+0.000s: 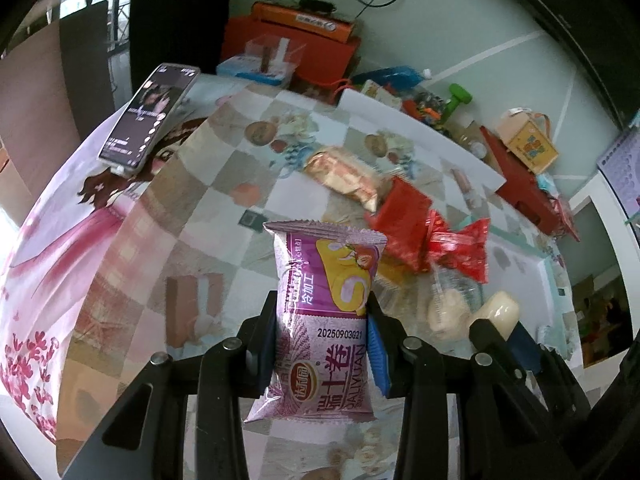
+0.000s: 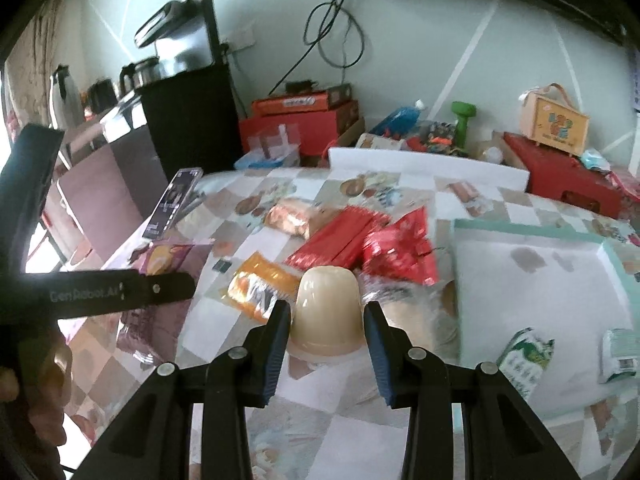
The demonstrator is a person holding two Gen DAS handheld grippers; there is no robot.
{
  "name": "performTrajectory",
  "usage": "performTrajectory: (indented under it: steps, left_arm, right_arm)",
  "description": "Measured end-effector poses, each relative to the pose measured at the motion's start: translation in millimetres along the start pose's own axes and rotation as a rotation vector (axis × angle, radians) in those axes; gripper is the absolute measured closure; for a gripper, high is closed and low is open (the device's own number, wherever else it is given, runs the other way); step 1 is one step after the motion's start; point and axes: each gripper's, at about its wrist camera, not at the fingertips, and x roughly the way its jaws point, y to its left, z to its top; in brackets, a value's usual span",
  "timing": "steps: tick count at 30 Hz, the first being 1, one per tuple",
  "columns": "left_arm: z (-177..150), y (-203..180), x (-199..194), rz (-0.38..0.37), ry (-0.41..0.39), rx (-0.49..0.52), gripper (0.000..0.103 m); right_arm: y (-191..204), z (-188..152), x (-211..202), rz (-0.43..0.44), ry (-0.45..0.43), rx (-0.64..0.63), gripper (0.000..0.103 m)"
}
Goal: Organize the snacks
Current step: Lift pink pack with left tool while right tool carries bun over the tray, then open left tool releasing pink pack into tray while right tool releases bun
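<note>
My left gripper (image 1: pixel 322 320) is shut on a purple swiss-roll packet (image 1: pixel 326 316), held upright above the checked tablecloth. My right gripper (image 2: pixel 327 320) is shut on a cream jelly cup (image 2: pixel 328 312), bottom up, lifted off the table; the same cup (image 1: pixel 498 312) and gripper show at the lower right of the left wrist view. On the table behind lie a gold packet (image 1: pixel 344 176), red packets (image 1: pixel 404 216) (image 2: pixel 400 252), a red candy-shaped wrapper (image 1: pixel 460 248) and an orange packet (image 2: pixel 260 284). The left gripper's body (image 2: pixel 120 292) crosses the right wrist view at left.
A phone (image 1: pixel 150 116) leans at the table's far left. A white tray with a teal rim (image 2: pixel 532 264) lies at right, with green-and-white packets (image 2: pixel 528 360) at its near edge. Orange and red boxes (image 1: pixel 288 40), a green dumbbell (image 2: pixel 462 124) and a small house-shaped box (image 2: pixel 554 120) crowd the far edge.
</note>
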Motion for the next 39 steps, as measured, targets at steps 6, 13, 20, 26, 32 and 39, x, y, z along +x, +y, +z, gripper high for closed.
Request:
performTrajectory:
  steps: [6,13,20,26,32,39]
  left_arm:
    - [9,-37,2,-0.041,0.001,0.071,0.063]
    - [19,-94,6,-0.096,0.007,0.176,0.063]
    - [32,-155,8,-0.160,-0.015,0.283,0.063]
    - [35,-199,16,-0.202,-0.031,0.363,0.063]
    - [33,-233,42,-0.231,-0.002,0.412,0.063]
    - [26,-253,80,-0.225,0.057,0.443,0.063]
  right_arm:
    - [-33,14,-14,-0.064,-0.041,0.058,0.062]
    - [-87,29,-28,-0.162,-0.069,0.177,0.062]
    - [-144,46,-46,-0.269,-0.127,0.287,0.062]
    - [-189,49,-57,-0.348,-0.165,0.374,0.062]
    - [-221,45,-51,-0.396,-0.152,0.426,0.062]
    - [-251,34,-33,-0.439,-0.102,0.470,0.062]
